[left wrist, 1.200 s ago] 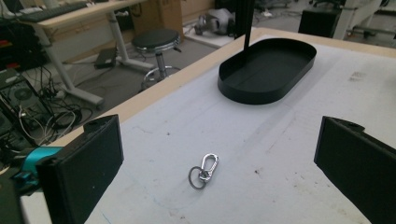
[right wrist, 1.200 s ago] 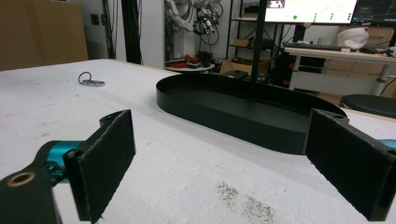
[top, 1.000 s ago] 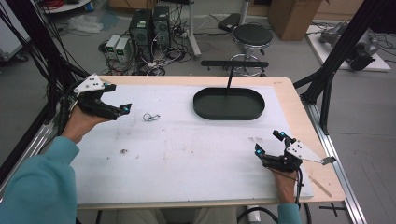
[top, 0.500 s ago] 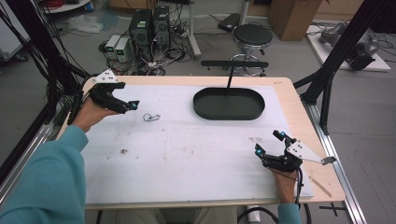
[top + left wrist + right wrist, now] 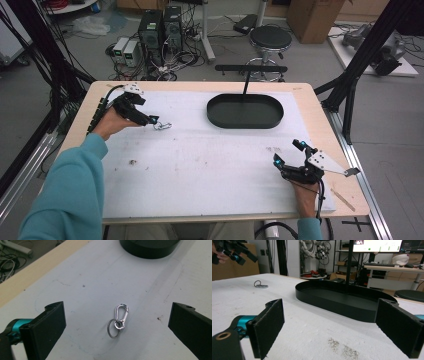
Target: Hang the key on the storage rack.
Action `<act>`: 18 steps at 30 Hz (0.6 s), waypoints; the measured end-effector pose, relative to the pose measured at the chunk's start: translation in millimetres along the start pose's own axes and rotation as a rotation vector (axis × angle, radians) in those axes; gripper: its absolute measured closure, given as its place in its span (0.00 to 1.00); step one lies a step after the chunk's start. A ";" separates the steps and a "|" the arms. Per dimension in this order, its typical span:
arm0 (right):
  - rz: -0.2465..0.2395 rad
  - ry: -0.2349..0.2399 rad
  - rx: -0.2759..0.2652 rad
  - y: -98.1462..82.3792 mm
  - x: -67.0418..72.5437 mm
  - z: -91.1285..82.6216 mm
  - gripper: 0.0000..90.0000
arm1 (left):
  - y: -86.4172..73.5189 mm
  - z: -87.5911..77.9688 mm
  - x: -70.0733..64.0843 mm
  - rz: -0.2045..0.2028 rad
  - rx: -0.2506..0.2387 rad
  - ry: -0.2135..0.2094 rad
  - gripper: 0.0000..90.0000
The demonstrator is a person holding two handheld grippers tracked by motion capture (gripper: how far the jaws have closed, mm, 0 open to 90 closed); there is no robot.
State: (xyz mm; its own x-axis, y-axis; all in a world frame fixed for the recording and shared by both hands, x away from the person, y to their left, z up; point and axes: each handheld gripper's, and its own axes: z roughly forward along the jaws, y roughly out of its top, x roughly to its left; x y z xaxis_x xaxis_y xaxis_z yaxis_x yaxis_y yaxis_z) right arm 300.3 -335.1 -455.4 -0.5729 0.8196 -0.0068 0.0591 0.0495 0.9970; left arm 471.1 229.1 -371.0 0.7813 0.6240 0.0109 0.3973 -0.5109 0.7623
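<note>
Two grippers: left gripper [image 5: 153,120] upper left of frame, right gripper [image 5: 287,154] lower right. One clip [image 5: 121,314] w/ one ring [image 5: 111,328] on it, centre of left gripper view. One tray [image 5: 245,111], upper centre; one stool [image 5: 270,37], two PC towers [image 5: 161,26] at top.

right gripper [image 5: 332,327] fingers apart | black tray [image 5: 342,301] ahead | key clip [image 5: 260,285] far left

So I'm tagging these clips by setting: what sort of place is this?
Most likely a robotics lab or workshop. Desktop computers sit on the floor amid tangled cables, black aluminium frame posts stand around the table, and the right gripper view shows a monitor and cluttered shelves behind.
</note>
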 end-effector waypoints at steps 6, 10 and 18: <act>-0.001 0.000 0.000 0.0 0.2 0.0 0.10 | -4.9 12.3 2.8 -0.027 0.050 -0.009 0.02; -0.005 -0.001 0.000 0.0 0.1 0.0 0.10 | -7.5 17.9 3.7 -0.044 0.079 -0.014 0.02; -0.001 -0.001 0.000 0.0 0.0 0.0 0.10 | -13.3 32.2 3.4 -0.070 0.149 -0.046 0.03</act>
State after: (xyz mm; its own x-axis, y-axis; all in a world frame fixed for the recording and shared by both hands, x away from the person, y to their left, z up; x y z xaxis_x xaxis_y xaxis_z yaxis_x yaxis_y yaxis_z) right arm 300.3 -335.1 -455.4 -0.5724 0.8200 -0.0078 0.0585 0.0503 0.9970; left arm 483.9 219.0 -401.9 0.7690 0.6354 -0.0707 0.5156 -0.5511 0.6561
